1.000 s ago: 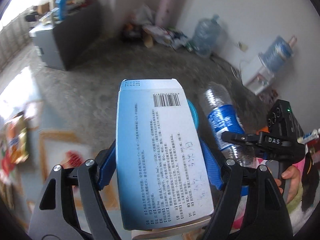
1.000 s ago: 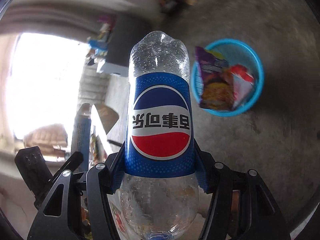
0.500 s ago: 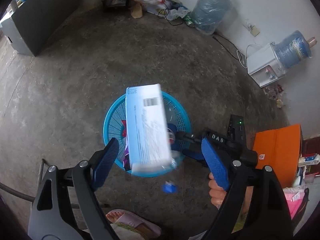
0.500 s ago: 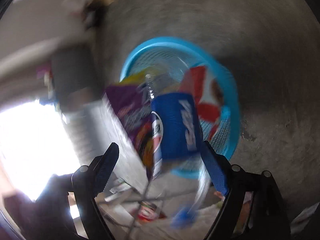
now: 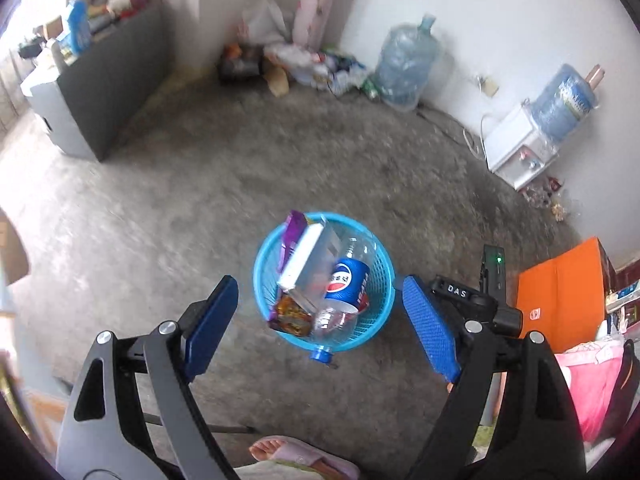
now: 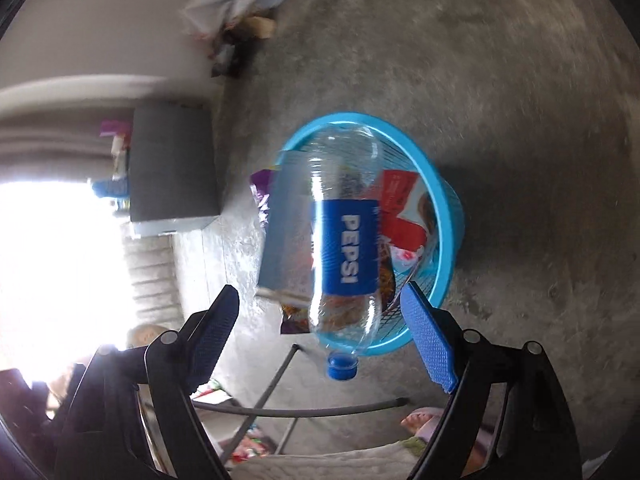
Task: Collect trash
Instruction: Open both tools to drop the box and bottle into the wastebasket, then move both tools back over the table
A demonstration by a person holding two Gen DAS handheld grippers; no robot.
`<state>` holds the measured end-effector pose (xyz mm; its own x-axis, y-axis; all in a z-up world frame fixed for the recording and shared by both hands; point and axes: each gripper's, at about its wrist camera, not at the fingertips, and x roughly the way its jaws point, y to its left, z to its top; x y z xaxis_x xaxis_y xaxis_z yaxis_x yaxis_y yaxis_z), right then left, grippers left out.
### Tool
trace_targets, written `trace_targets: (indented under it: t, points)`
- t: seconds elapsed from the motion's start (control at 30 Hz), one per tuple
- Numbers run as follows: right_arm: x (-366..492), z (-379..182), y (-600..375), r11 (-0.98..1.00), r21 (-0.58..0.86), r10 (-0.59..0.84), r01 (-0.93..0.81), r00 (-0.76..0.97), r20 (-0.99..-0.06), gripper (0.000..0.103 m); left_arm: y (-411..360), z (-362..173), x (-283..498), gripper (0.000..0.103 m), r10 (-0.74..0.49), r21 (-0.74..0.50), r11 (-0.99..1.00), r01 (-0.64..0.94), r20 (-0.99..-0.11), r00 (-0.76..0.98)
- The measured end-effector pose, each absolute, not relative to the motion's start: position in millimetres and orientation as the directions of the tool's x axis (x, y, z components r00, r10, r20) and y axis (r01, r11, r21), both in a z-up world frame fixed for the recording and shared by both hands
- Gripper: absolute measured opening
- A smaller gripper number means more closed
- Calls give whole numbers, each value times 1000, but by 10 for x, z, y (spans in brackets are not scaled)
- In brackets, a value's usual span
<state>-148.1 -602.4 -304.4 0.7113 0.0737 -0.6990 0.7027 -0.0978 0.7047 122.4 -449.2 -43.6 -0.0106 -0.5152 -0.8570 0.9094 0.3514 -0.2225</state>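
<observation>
trash fills the blue basket [image 5: 380, 304] on the floor: purple wrapper [image 5: 291, 229] leftmost, then box [image 5: 306, 260], then pepsi bottle [image 5: 347, 288]. left gripper [image 5: 320, 326] and right gripper [image 6: 320, 334] both gape, jaws just opened, gripping nothing.

The bottle [image 6: 347, 248] ahead of the right tool [image 6: 326, 334] bears "PEPSI" in white letters on its blue label, running lengthwise. Beside the left tool [image 5: 320, 326], on its right, a black bar [image 5: 460, 292] reads "DAS". Other print is too small or blurred.
</observation>
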Motion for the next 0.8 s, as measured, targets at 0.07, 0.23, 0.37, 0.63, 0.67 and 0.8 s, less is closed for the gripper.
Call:
trace_targets:
  t: [0.07,0.23,0.37,0.63,0.67,0.8]
  points:
    - [-1467,-2851,-5963,-55,708,56,704,710,-702,81,-4253,-229,1260,80,-544,-218,361,907,-839,15]
    - [-1383,-2276,-5691,120,688,19,716,691,-722,81,-3644,175,1309,80,-593,-201,403,893,-800,88]
    - [-1193,-1770,-5415,301,640,4,707,670,-742,81,-3065,295,1244,80,-607,-201,458,866,-782,140]
    - [-586,-957,-4770,589,614,123,526,692,-712,81,-1714,270,1285,78,-623,-241,637,732,-720,305]
    - [-499,-860,-4683,617,609,137,499,693,-708,81,-1524,278,1312,78,-619,-243,663,708,-710,336]
    - [-136,-535,-4330,691,616,211,379,710,-672,81,-848,323,1453,73,-601,-263,742,616,-668,439]
